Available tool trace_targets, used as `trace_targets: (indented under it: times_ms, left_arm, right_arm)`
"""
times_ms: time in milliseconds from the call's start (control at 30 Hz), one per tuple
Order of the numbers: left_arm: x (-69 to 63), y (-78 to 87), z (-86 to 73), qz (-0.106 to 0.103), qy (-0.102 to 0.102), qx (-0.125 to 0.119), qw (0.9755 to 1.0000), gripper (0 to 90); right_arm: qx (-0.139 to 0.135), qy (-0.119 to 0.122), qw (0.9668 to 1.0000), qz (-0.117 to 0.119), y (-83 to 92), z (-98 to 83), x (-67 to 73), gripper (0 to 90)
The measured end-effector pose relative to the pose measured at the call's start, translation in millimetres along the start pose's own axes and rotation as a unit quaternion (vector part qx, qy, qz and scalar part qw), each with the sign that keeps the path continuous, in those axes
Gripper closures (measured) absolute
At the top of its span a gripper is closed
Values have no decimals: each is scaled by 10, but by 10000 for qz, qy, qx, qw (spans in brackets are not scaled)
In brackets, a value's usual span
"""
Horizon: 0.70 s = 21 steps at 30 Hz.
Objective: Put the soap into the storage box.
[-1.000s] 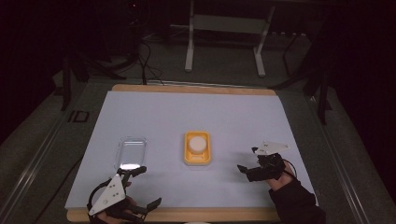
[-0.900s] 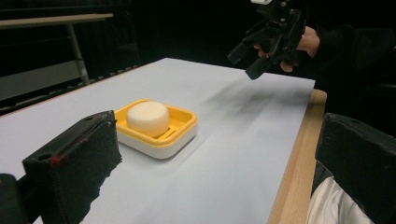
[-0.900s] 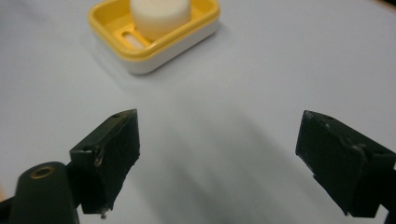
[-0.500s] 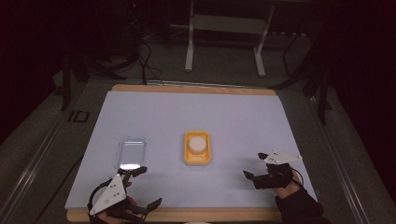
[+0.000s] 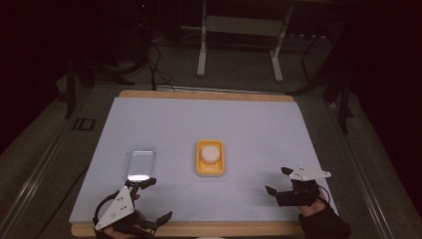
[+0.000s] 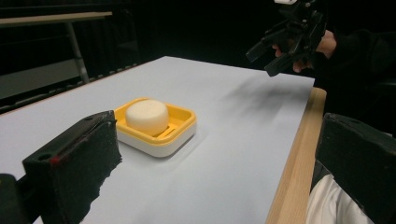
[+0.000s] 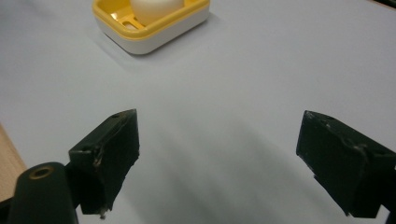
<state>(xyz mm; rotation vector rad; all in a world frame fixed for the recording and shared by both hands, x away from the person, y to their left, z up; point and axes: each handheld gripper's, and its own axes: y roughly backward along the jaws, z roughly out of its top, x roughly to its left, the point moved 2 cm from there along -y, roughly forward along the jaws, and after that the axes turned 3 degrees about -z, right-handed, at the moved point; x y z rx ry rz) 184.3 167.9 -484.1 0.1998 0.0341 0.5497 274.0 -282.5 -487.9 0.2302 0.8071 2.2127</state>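
A yellow soap dish (image 5: 211, 158) with a white base sits near the middle of the pale table cover (image 5: 259, 129), and a round white soap bar (image 5: 211, 153) lies inside it. This dish is the landmark for everything else.

The right gripper (image 5: 279, 182) hovers to the right of the dish and nearer the person, well apart from it, close to the front right part of the cover. Its jaws stand spread wide with nothing between them; in the right gripper view only bare cover lies between the two black pads, and the dish (image 7: 149, 21) shows ahead and to the upper left, clear of them.

The left gripper (image 5: 152, 200) sits to the left of the dish and nearer the person, at the front wooden edge of the table (image 5: 239, 229). Its jaws are also spread apart and empty. In the left gripper view the dish (image 6: 156, 128) with the soap bar (image 6: 147, 115) lies ahead between the jaws' lines but well beyond the pads, untouched, with the right gripper (image 6: 266, 49) farther off.

A clear plastic lid (image 5: 140, 162) lies flat to the left of the dish, apart from it, just ahead of the left gripper's farther jaw.
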Motion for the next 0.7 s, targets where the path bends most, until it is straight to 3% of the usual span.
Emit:
trace_targets:
  times_ms: [267,700]
  left_arm:
    - [-8,-19,-4,-36,-7,38,10000,0]
    - [-13,-26,-4,-52,-9,61,10000,1]
  right_arm:
    - [61,13,9999,109,-32,-16,1,131]
    - [105,-63,9999,41,-60,-20,-13,132]
